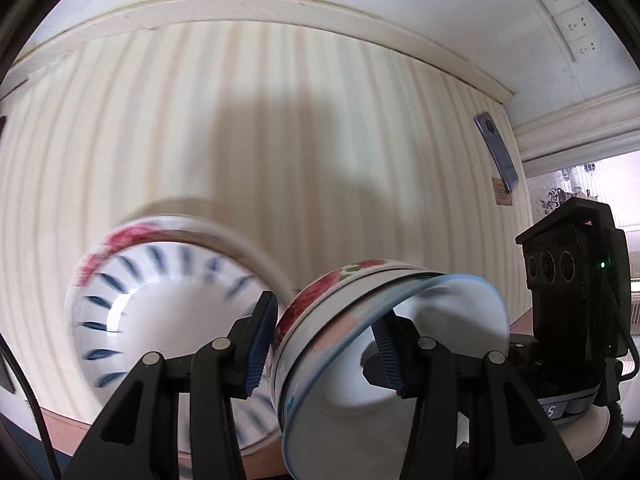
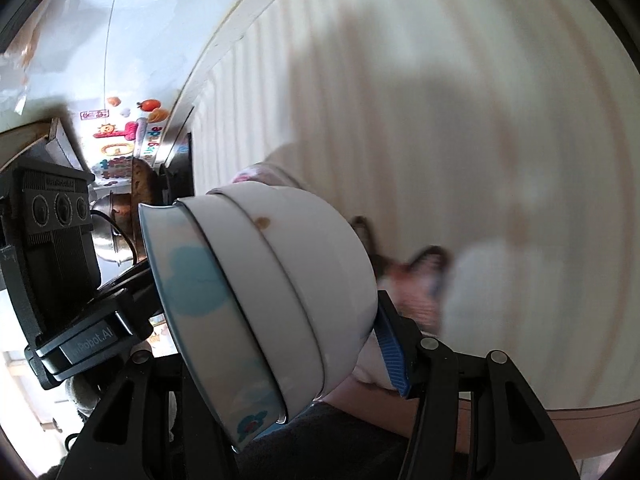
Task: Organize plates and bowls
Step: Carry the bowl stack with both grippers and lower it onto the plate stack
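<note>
In the left wrist view a tilted stack of nested bowls (image 1: pixel 344 320), a rose-patterned one against a blue-rimmed one, sits between the blue pads (image 1: pixel 262 344) of my left gripper (image 1: pixel 324 350), which is shut on its wall. Behind it to the left lies a blurred bowl with blue dashes and red flowers (image 1: pixel 160 312). In the right wrist view my right gripper (image 2: pixel 324 360) is shut on a stack of white bowls with a blue-cloud bowl (image 2: pixel 240 280). Only its right pad (image 2: pixel 390 352) shows. I cannot tell whether both hold the same stack.
A cream striped cloth (image 1: pixel 280 120) covers the table, whose brown edge (image 2: pixel 592 412) shows low down. A phone (image 1: pixel 496 152) lies far right on the cloth. A blurred orange-patterned dish (image 2: pixel 416 284) lies beyond the right gripper. Each gripper's black body (image 1: pixel 572 280) appears beside the other.
</note>
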`<state>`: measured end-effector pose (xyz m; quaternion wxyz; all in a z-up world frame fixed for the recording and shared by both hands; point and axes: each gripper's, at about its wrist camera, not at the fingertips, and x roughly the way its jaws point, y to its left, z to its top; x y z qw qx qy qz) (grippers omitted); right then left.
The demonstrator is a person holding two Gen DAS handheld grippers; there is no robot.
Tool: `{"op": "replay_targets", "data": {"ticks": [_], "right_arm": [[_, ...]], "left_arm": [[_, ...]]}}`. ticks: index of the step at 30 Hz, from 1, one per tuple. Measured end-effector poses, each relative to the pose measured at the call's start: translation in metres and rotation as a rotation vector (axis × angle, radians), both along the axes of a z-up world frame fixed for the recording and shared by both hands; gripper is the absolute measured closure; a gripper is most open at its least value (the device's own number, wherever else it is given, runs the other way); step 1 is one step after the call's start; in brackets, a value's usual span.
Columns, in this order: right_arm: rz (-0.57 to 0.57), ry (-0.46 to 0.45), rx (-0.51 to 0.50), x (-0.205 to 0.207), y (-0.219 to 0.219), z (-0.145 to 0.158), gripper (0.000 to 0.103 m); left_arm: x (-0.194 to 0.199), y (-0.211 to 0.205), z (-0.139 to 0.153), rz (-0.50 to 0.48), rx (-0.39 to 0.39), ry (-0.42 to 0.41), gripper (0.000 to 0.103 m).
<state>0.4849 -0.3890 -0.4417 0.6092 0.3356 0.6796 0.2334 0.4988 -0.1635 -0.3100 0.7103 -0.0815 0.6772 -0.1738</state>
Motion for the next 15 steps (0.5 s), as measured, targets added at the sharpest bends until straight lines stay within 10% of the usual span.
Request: {"op": "replay_targets", "data": {"ticks": [15], "right_arm": [[0.026,0.041,0.016,0.015,0.101,-0.015,0.047]], "left_arm": [[0.007,0.080,-0.017,0.015,0.036,0.010,0.058]]}}
